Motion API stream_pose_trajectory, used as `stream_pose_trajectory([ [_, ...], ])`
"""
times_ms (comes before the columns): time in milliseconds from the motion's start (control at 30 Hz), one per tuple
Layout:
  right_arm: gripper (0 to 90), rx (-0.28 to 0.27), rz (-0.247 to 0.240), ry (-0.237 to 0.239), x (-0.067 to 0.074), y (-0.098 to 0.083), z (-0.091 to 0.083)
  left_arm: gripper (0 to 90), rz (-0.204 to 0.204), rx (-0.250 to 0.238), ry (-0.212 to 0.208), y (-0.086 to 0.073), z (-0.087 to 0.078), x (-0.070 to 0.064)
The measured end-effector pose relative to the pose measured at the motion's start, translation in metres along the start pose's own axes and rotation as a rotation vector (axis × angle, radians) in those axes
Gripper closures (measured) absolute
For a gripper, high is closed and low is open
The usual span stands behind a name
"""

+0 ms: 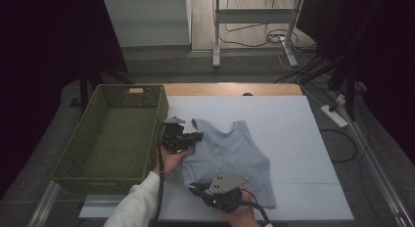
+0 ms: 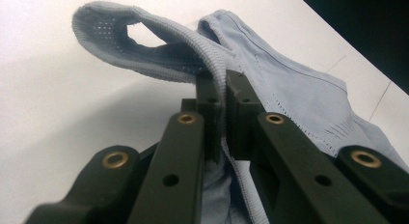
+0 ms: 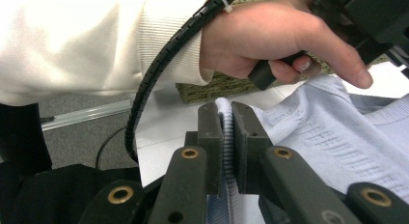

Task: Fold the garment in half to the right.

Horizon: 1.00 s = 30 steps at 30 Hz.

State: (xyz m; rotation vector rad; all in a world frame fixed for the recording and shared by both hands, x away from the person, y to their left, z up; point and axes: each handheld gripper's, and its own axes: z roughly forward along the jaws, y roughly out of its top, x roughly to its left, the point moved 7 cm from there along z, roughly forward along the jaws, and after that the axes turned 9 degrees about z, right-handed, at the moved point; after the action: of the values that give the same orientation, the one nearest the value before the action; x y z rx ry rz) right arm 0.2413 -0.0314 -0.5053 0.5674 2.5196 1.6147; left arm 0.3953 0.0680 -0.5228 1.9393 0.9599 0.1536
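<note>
Dim room, sides nearly black. Tabletop (image 1: 293, 139) w/ pale white-blue cover, bare wood strip (image 1: 230, 89) at far edge. Grey carpet floor (image 1: 244, 65) round it; further back a lighter wood-look floor (image 1: 244, 21). White panel (image 1: 147, 21) stands at back left. Metal frame legs (image 1: 254, 26) of another stand behind, w/ loose cables (image 1: 274, 38) on floor. White power strip (image 1: 334, 116) on the right, black cable loop nearby. Metal rail (image 1: 377, 168) runs along right side.
</note>
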Motion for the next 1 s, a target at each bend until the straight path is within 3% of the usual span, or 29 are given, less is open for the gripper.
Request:
stream_pose_trajectory([
  [433,83.1,-0.030,0.050,-0.039,-0.014,0.000,-0.020,85.4,0.000,0.008,-0.003,0.006,0.006,-0.004],
  [1000,83.1,-0.055,0.102,-0.096,-0.024,-0.005,-0.050,85.3,0.024,0.076,0.012,0.018,0.018,-0.007],
])
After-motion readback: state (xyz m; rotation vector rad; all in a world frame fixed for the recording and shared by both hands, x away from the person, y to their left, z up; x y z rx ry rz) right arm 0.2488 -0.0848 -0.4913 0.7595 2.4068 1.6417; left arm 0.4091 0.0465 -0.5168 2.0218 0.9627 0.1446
